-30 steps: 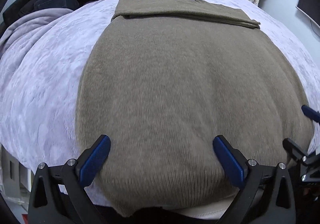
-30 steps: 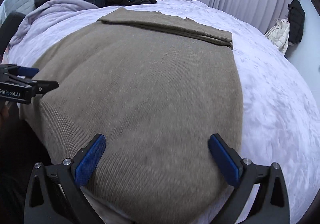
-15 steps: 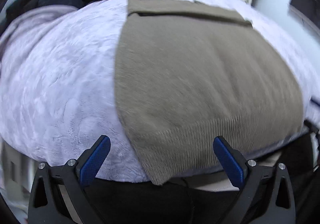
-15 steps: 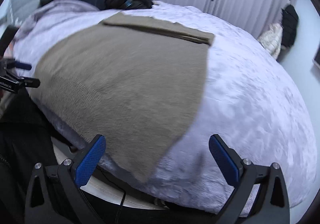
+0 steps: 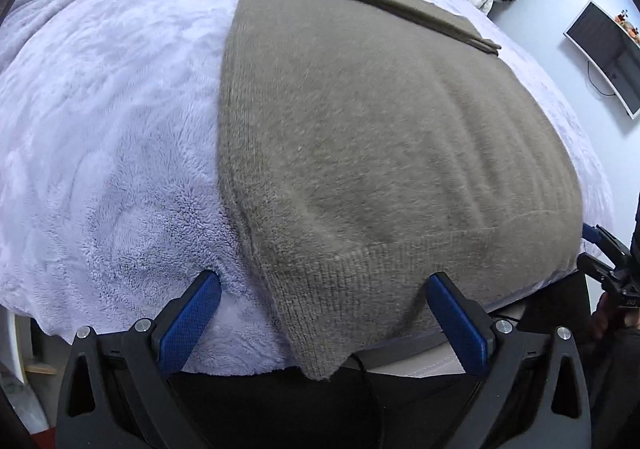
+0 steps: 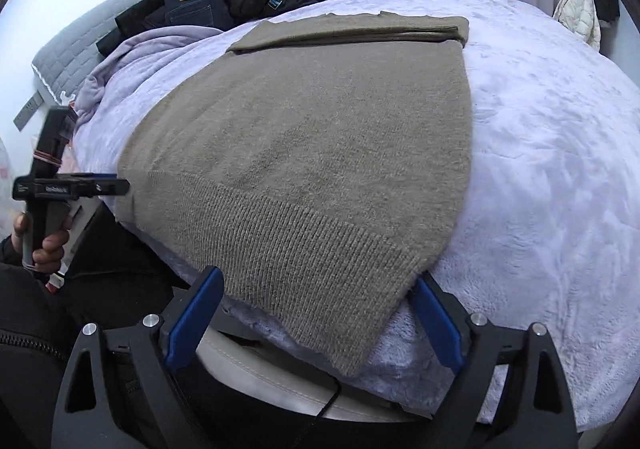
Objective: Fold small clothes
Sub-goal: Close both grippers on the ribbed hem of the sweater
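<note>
Sweater [image 5: 380,153] fabric is lying flat on the bed [image 5: 100,109], its ribbed hem [image 6: 304,249] hanging slightly over the bed's near edge and its far end already folded over. Left claw [image 5: 320,323] is standing wide around the hem's left corner; right claw [image 6: 318,319] is also gaping around the right corner, its jaws having just been closing a little, with knit between them but not pinched. Risk is lying in uneven timing: if one claw is biting before the other, the hem is likely skewing. Plush bedcover sitting just under the hem could be getting caught along with the knit, dragging the whole sweater off square.
</note>
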`<state>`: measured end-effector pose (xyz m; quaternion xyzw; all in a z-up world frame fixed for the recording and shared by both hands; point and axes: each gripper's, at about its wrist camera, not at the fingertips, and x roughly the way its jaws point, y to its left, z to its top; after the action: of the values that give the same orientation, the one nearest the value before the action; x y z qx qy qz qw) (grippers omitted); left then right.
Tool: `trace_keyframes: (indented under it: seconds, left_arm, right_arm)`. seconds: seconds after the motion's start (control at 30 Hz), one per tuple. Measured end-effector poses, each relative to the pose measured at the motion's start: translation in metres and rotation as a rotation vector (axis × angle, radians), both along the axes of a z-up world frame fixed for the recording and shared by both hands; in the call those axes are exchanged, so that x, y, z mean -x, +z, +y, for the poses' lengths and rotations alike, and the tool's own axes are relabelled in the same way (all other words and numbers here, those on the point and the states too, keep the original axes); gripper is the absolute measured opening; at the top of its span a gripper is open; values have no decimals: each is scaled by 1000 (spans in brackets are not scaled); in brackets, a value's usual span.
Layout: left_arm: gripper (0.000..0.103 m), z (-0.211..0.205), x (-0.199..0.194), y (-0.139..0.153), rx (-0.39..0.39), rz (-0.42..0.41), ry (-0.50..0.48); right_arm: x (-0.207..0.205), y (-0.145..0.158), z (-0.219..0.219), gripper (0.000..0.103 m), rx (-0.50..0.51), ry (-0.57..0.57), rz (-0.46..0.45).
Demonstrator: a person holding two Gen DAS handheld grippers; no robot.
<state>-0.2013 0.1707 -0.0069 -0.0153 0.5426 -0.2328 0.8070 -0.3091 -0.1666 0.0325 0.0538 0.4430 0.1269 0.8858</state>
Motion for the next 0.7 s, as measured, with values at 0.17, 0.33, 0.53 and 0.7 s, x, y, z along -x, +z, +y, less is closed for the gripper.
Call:
trace_keyframes:
  seconds: [0.17, 0.33, 0.53, 0.7]
  left_arm:
    - [103, -6, -12, 2, 46, 20, 28]
    - [103, -1, -12, 4, 141, 69, 30]
    - [102, -16, -9, -3, 109, 59, -2]
    - [59, -17, -10, 7, 64, 49, 17]
  right_arm:
    - [3, -2, 2, 88, -50, 26, -29]
    - [1, -3, 4, 74, -92, 46, -41]
    - [0, -5, -2, 65, -132, 41, -28]
    - [-6, -11, 1, 76, -125, 50, -7]
